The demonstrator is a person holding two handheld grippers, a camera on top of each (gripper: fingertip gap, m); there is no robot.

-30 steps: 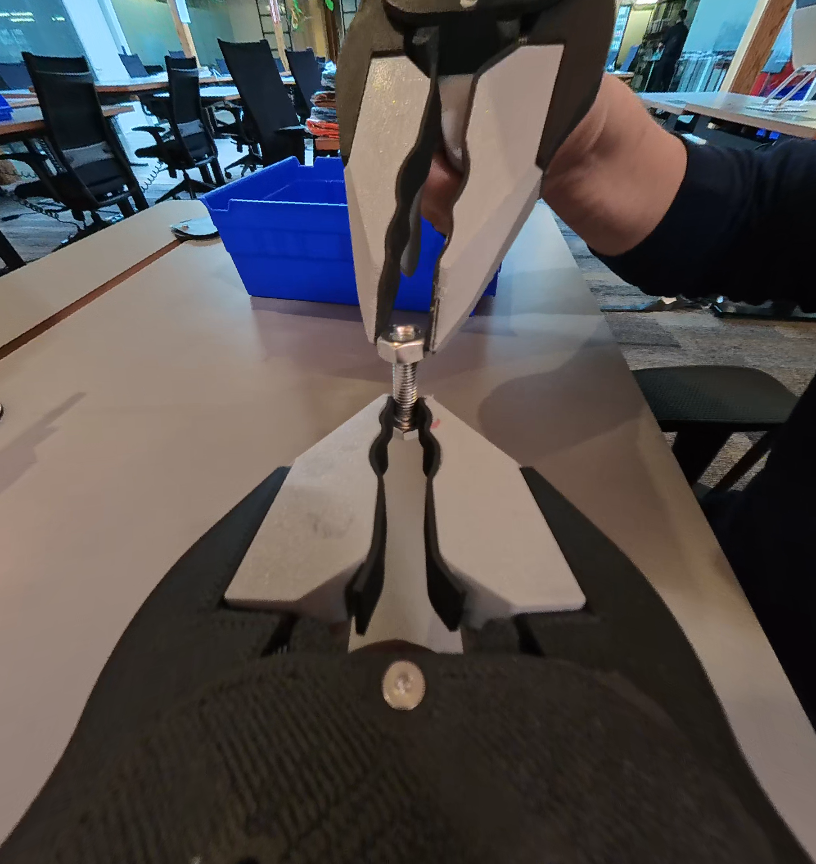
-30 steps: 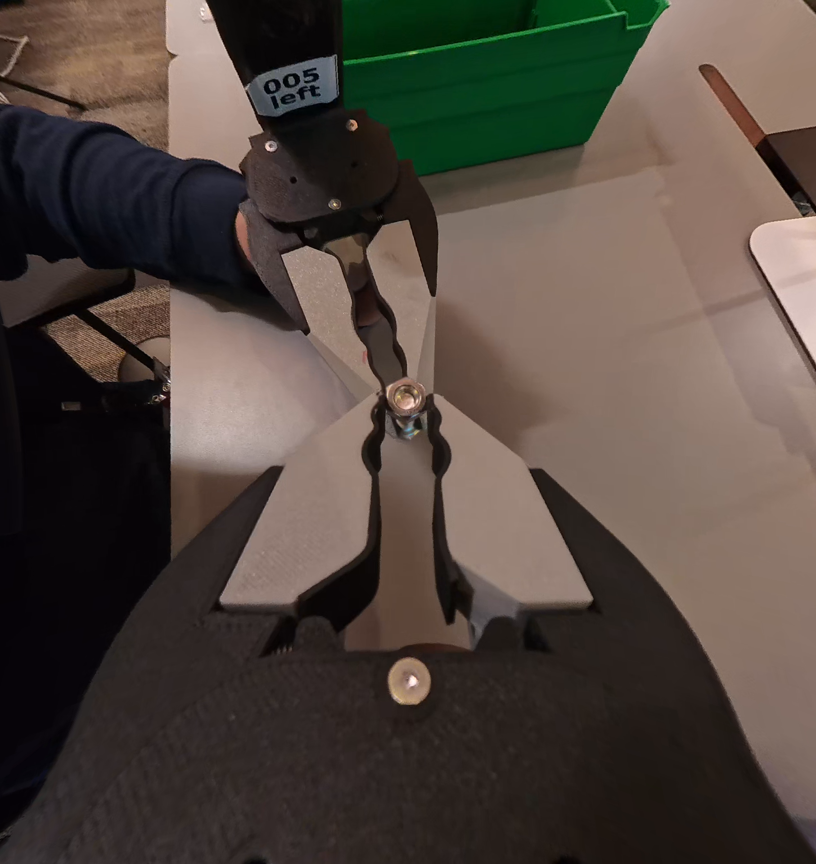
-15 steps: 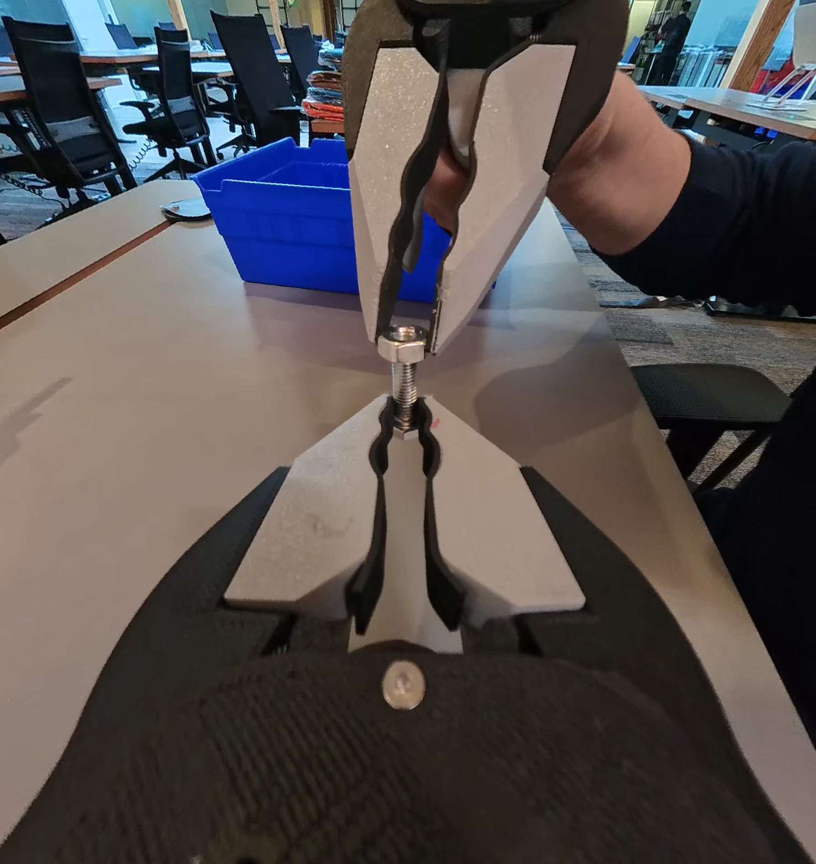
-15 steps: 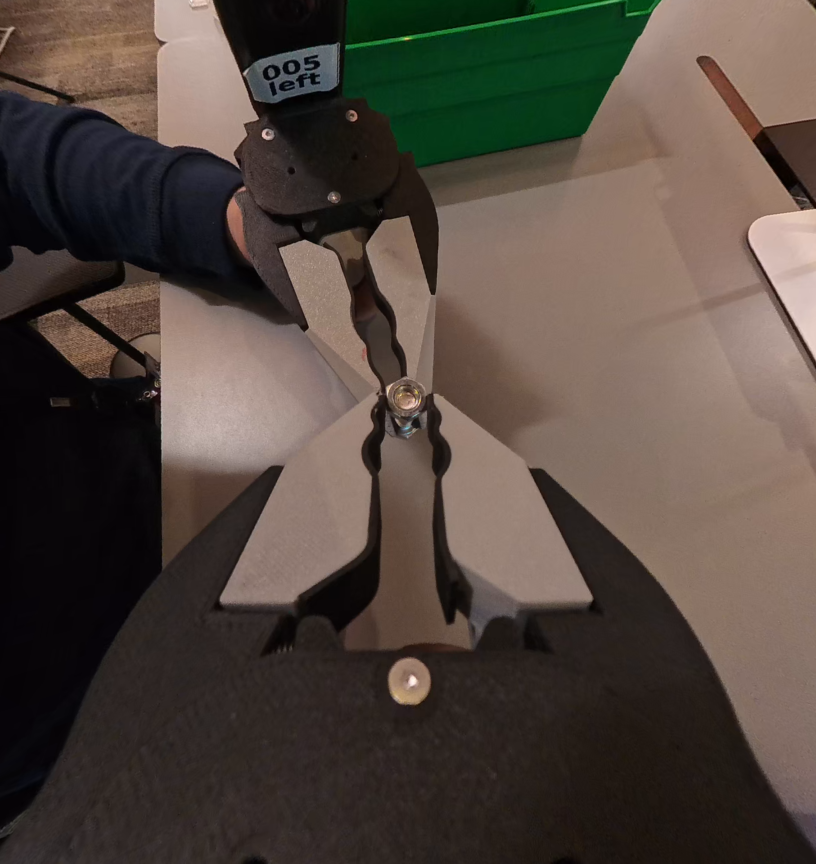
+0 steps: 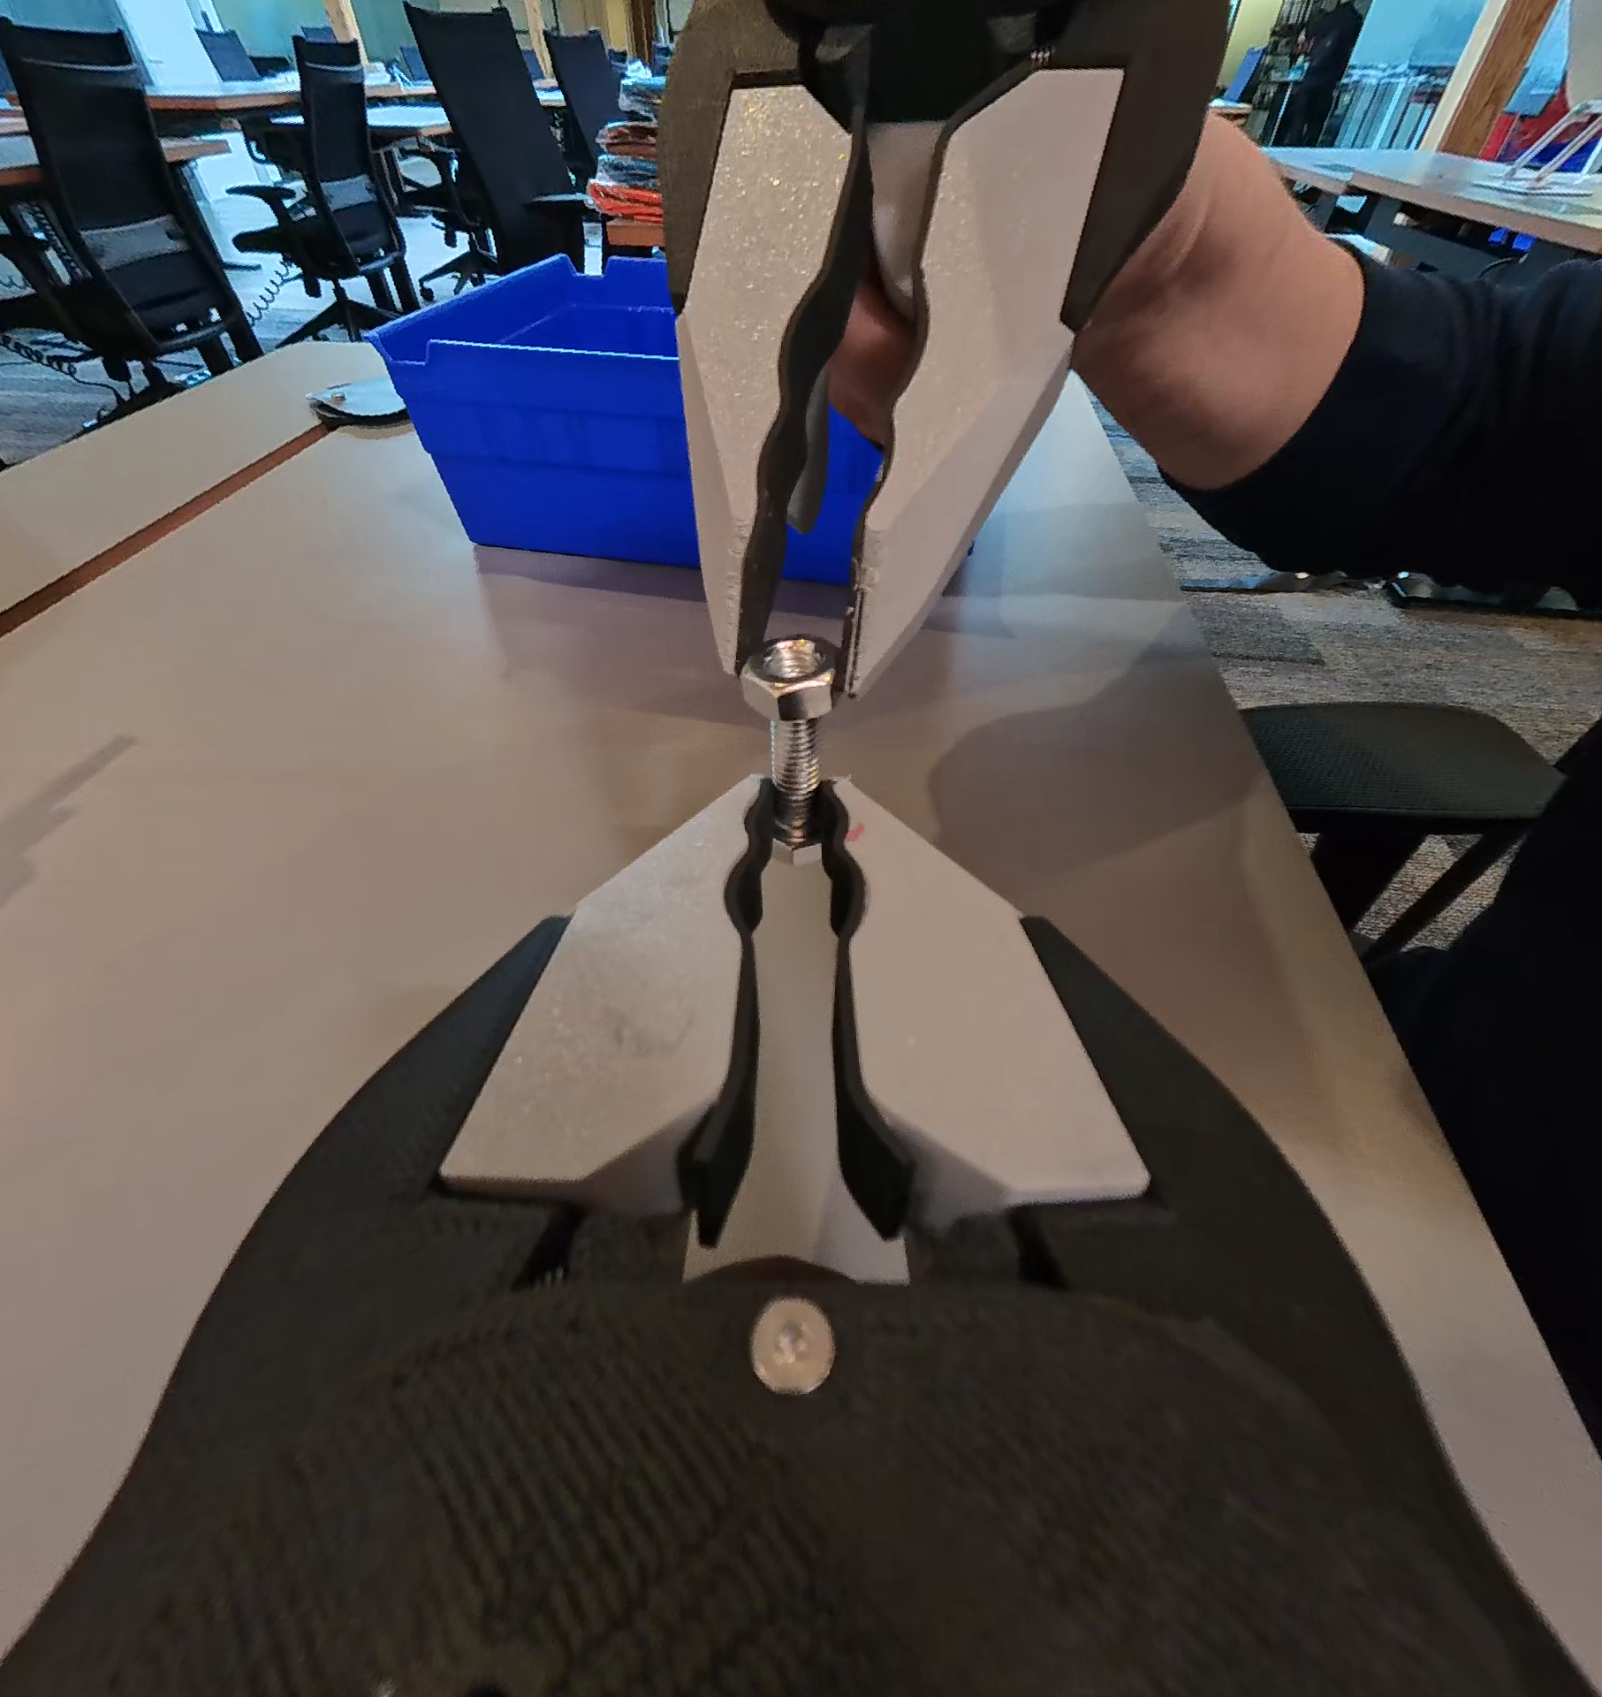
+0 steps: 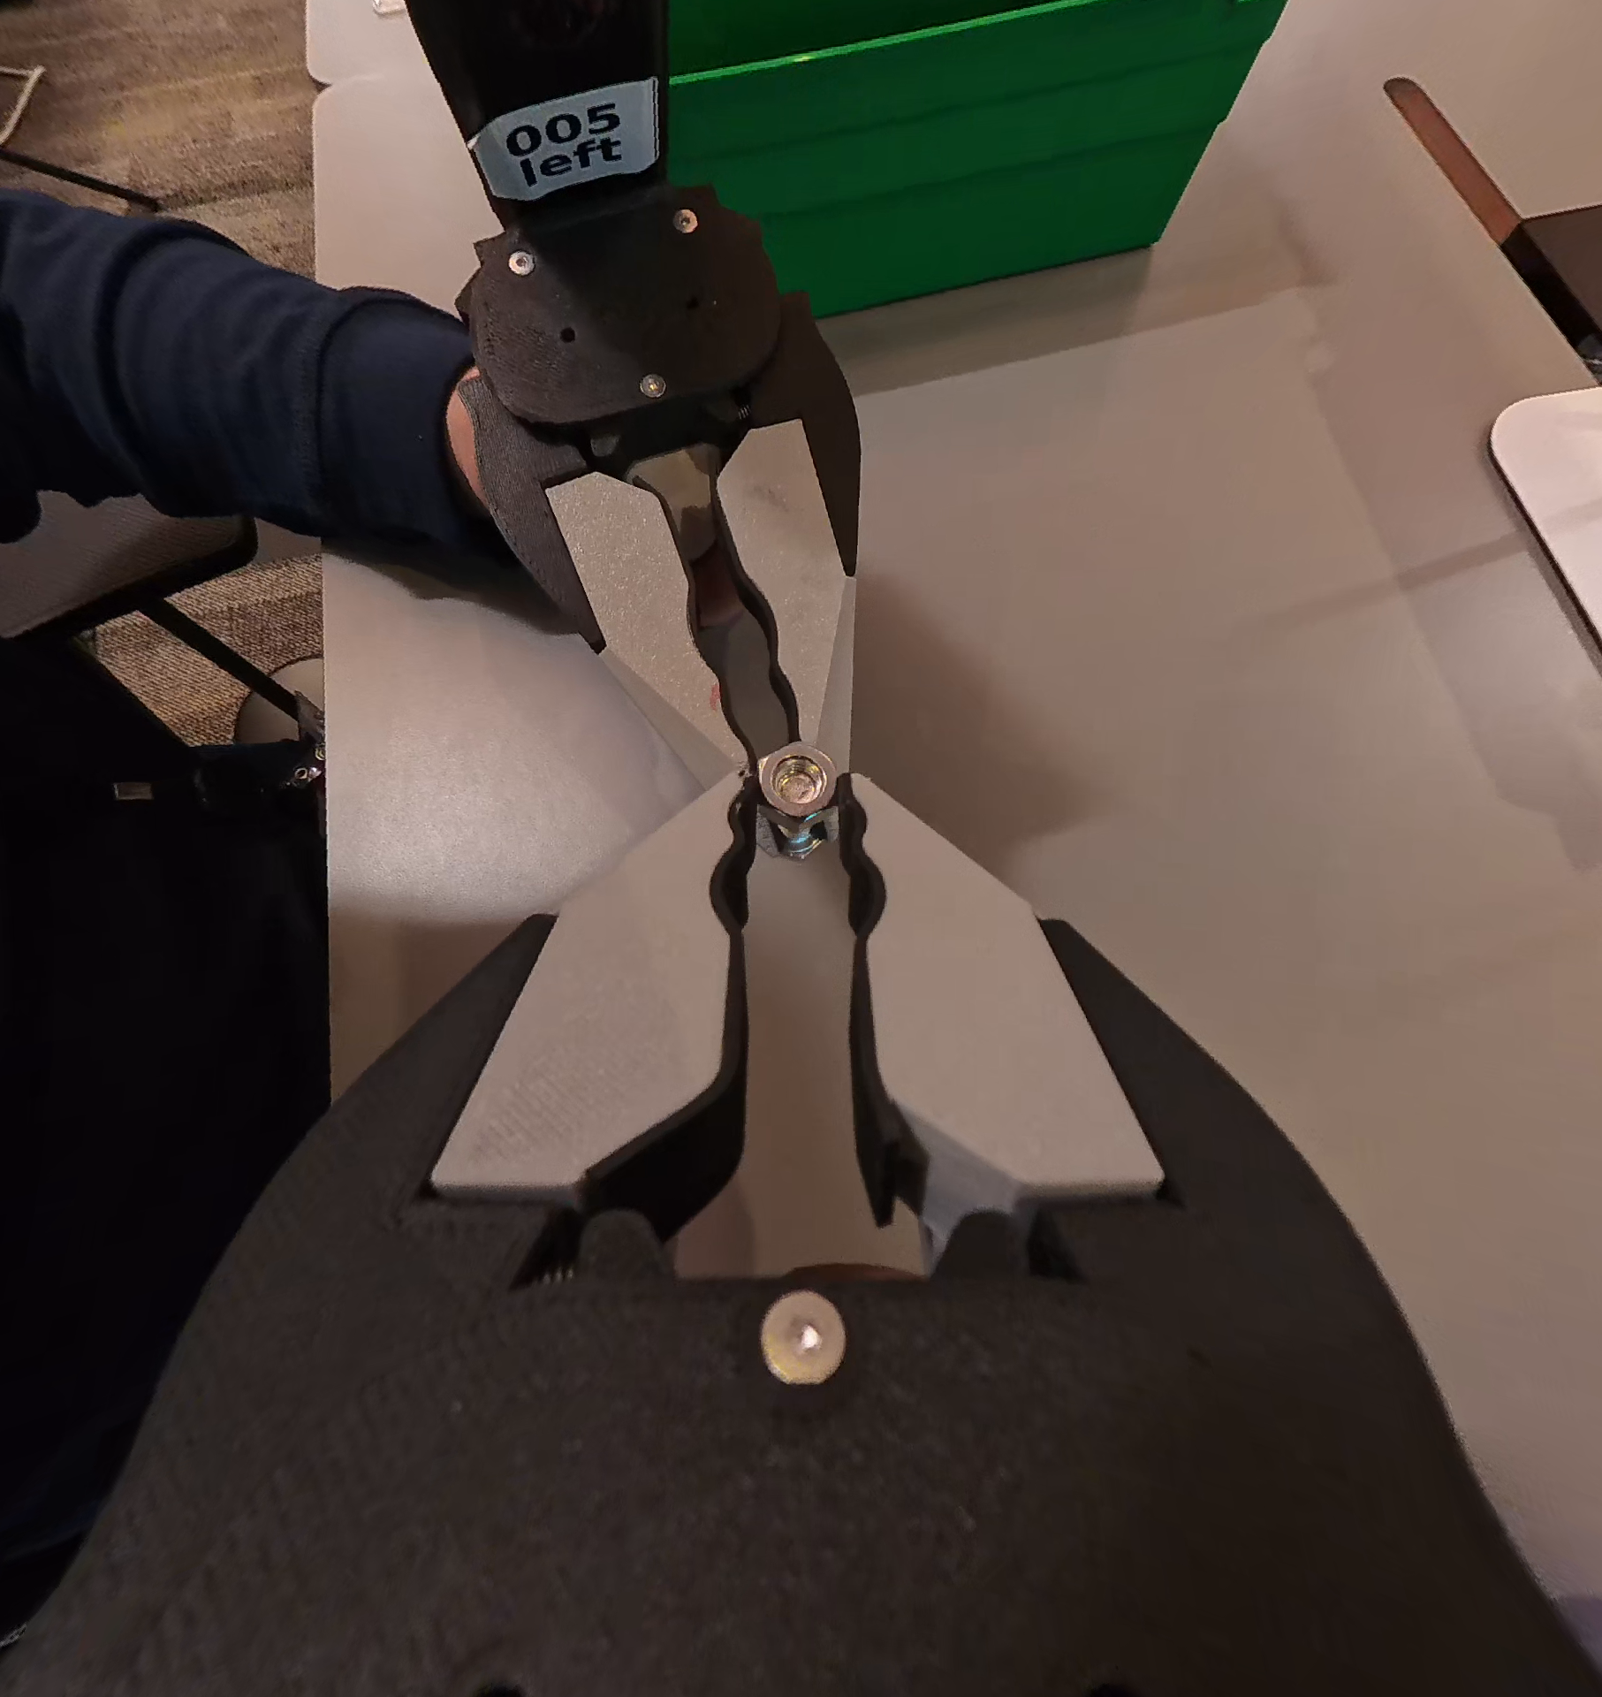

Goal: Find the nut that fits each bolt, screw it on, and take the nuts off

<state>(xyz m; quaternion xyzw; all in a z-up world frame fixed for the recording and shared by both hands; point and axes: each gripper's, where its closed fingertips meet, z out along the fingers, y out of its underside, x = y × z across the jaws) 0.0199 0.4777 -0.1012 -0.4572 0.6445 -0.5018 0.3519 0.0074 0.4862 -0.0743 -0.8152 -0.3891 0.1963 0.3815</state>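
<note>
A silver bolt point(image 5: 792, 771) stands upright above the grey table point(image 5: 319, 735). My left gripper point(image 5: 792, 808) is shut on the bolt's lower end, just above its head. A silver hex nut point(image 5: 790, 689) sits on top of the thread. My right gripper point(image 5: 792, 661) comes down from above and is shut on the nut. In the right wrist view I look down on the nut point(image 6: 799, 781) between my right gripper's tips point(image 6: 797, 790), with the bolt head point(image 6: 797, 840) below. The left gripper point(image 6: 778, 753) reaches in from the top.
A blue bin point(image 5: 549, 432) stands on the table behind the bolt. A green bin point(image 6: 944, 156) stands at the far side in the right wrist view. A white board point(image 6: 1586, 551) lies at the right. Office chairs point(image 5: 117, 211) and desks stand beyond the table. Only a small space, under 4 cm, lies between the two pairs of fingers.
Both grippers keep their hold on bolt and nut. The left gripper has swung slightly, so the background shifts a little. The nut's height on the thread looks the same.
</note>
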